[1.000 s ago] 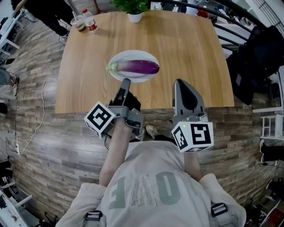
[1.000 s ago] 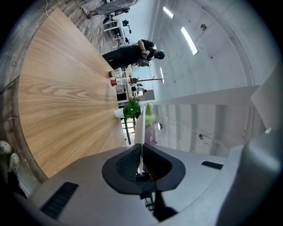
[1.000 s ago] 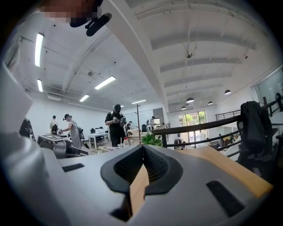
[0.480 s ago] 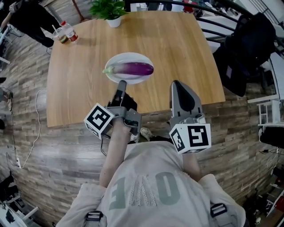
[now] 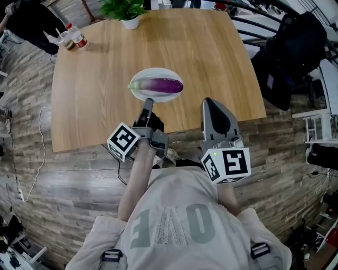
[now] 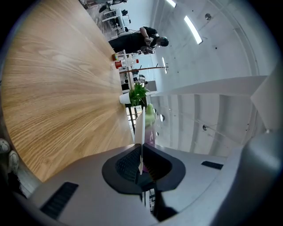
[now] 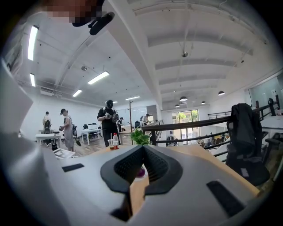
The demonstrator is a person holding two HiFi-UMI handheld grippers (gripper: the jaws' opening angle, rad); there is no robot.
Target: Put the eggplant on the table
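Note:
A purple eggplant (image 5: 162,84) with a green stem lies on a white oval plate (image 5: 141,93) in the middle of the wooden table (image 5: 100,74). My left gripper (image 5: 148,102) is shut and empty, rolled on its side, with its tip at the plate's near rim. In the left gripper view the plate (image 6: 138,126) shows edge-on just past the left gripper (image 6: 142,145), with the eggplant (image 6: 150,118) behind it. My right gripper (image 5: 210,102) is shut and empty over the table's near edge, right of the plate. The eggplant (image 7: 140,172) peeks between the right gripper's (image 7: 142,148) closed jaws.
A potted plant (image 5: 125,10) stands at the table's far edge. A bottle and a cup (image 5: 73,39) sit at the far left corner. A chair draped in dark cloth (image 5: 296,47) and a railing are to the right. People stand beyond the table.
My left gripper has moved forward and down, from short of the plate to its near rim. The right gripper has edged forward. The eggplant and the plate have not moved.

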